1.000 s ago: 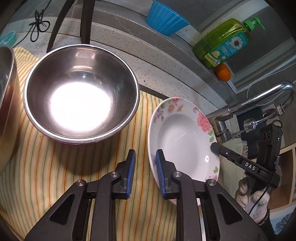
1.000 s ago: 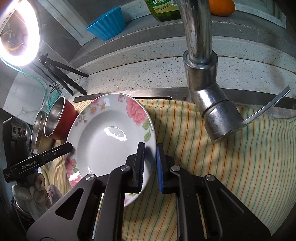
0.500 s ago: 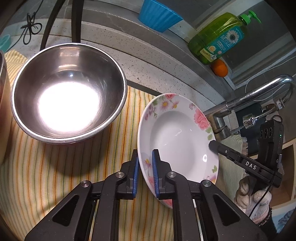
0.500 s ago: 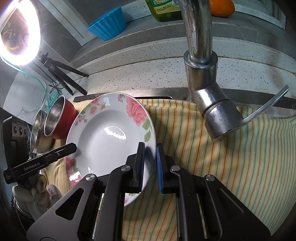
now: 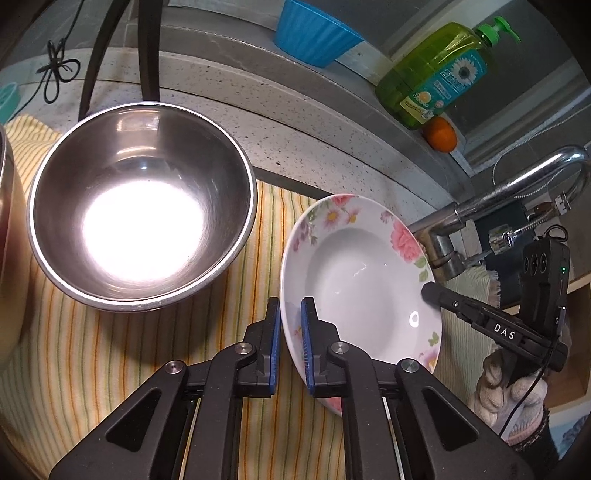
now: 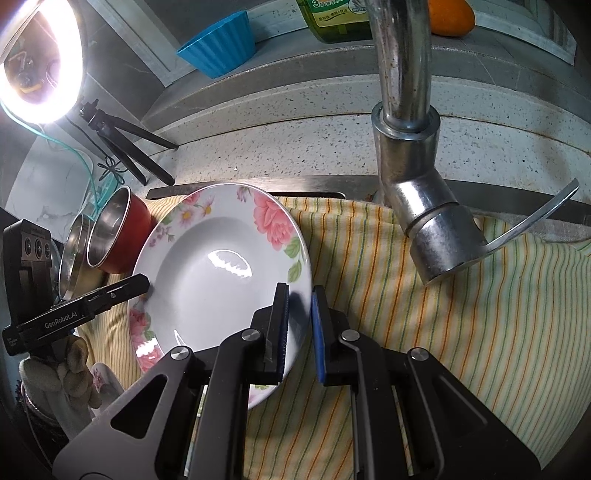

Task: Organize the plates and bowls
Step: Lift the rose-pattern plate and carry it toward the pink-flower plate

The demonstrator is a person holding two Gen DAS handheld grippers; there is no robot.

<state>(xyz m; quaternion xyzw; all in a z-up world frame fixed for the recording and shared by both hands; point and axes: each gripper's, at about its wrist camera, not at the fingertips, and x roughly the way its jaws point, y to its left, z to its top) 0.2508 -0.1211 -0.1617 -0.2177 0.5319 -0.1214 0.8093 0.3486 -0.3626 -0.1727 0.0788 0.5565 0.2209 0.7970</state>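
Note:
A white floral plate (image 5: pixel 354 280) is held tilted above the striped cloth between both grippers. My left gripper (image 5: pixel 290 339) is shut on its left rim. My right gripper (image 6: pixel 300 325) is shut on its right rim; the plate also shows in the right wrist view (image 6: pixel 218 277). A large steel bowl (image 5: pixel 140 206) sits on the cloth to the left of the plate. A red steel-lined bowl (image 6: pixel 114 232) and another steel bowl (image 6: pixel 72 254) lie beyond the plate in the right wrist view.
A yellow striped cloth (image 5: pixel 92 350) covers the surface. A chrome faucet (image 6: pixel 410 147) stands right of the plate. On the back ledge are a blue ribbed cup (image 5: pixel 314 33), a green soap bottle (image 5: pixel 436 74) and an orange (image 5: pixel 439 134). A ring light tripod (image 6: pixel 122 144) stands at the left.
My left gripper closed from open onto the plate's left rim. The plate tilted up slightly. My right gripper kept its hold on the right rim.

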